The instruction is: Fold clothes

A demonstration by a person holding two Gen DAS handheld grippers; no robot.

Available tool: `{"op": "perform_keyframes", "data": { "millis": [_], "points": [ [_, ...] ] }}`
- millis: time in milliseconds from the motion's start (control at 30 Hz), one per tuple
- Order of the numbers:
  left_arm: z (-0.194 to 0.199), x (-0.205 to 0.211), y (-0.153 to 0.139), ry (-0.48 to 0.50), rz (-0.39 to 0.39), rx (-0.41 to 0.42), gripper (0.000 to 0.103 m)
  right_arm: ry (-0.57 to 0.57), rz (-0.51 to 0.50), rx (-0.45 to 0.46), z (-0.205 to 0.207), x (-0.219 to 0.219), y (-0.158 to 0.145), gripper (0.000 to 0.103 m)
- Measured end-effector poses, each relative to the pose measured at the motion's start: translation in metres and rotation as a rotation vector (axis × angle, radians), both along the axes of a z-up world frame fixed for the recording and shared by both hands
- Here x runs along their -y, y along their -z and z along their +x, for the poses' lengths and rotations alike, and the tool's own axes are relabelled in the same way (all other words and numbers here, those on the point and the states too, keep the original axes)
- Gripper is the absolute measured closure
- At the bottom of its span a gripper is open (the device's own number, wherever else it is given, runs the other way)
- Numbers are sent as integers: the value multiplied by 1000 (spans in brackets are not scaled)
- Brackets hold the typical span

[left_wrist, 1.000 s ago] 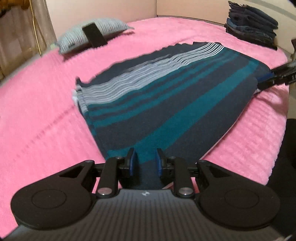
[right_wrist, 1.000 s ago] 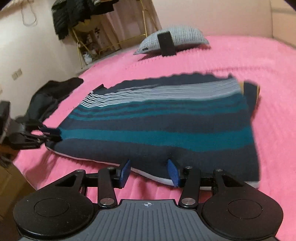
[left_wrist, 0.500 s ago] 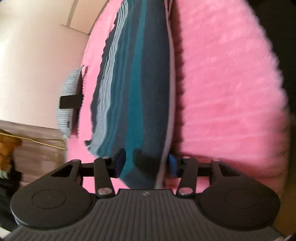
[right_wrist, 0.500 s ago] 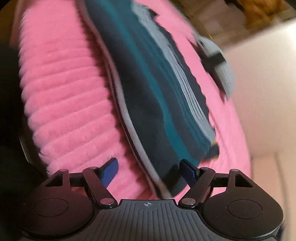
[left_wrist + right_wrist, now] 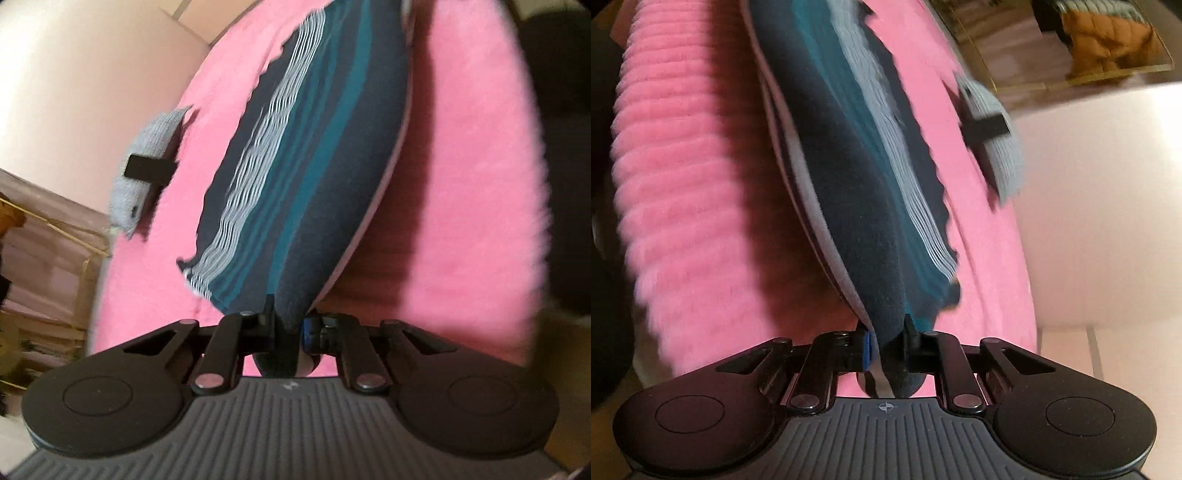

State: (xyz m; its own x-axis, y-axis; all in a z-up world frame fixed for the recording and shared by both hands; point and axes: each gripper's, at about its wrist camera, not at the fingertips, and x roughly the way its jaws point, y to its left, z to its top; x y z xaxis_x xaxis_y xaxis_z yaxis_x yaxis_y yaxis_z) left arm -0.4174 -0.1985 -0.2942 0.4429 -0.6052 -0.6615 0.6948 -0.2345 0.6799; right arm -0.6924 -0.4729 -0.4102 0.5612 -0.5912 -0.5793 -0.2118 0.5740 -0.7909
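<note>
Pinching the near hem of the striped garment [image 5: 314, 166] on the pink bed [image 5: 472, 184], left gripper [image 5: 288, 326] and right gripper [image 5: 886, 338] risk a skewed fold if either corner slips.

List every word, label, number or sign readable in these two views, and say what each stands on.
None readable.
Small pale logo on the left tool body: blurred, no letters.
Crosshair mark on the right tool body: a symbol, no text.
Dark tag on the grey pillow: too blurred to read.

Left tongs [image 5: 288, 326] clamped; right tongs [image 5: 888, 341] clamped, both rolled sideways
</note>
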Motion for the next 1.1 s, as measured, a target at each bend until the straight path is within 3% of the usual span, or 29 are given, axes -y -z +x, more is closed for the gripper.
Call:
{"op": "perform_keyframes", "data": {
  "millis": [100, 233, 300, 367, 467, 567, 700, 833, 933, 1100],
  "points": [
    [-41, -16, -7, 56, 10, -73, 93, 54, 7, -43, -22, 6, 16, 90],
    [-69, -25, 16, 82, 45, -67, 90, 59, -11, -54, -35, -1, 35, 84],
    [-71, -33, 23, 85, 53, -53, 86, 88, 13, -38, -38, -7, 28, 54],
    [-67, -42, 17, 72, 45, -99, 80, 106, 20, -2, -42, -17, 16, 39],
    [-58, -56, 3, 34, 21, -203, 74, 110, 30, 42, -39, -41, -4, 39],
    [-44, -72, -10, -21, -9, -308, 74, 75, 119, 123, -30, -81, -28, 39],
    [-24, -86, -17, -65, -50, -294, 74, -49, 277, 185, -2, -142, -49, 39],
    [-3, -99, -24, -109, -91, -281, 74, -238, 368, 150, 35, -201, -48, 39],
    [12, -109, -29, -137, -121, -268, 70, -354, 389, 83, 62, -230, -33, 39],
    [37, -105, -27, -75, -145, -184, 63, -453, 370, 7, 112, -255, -3, 40]
  ]
}}
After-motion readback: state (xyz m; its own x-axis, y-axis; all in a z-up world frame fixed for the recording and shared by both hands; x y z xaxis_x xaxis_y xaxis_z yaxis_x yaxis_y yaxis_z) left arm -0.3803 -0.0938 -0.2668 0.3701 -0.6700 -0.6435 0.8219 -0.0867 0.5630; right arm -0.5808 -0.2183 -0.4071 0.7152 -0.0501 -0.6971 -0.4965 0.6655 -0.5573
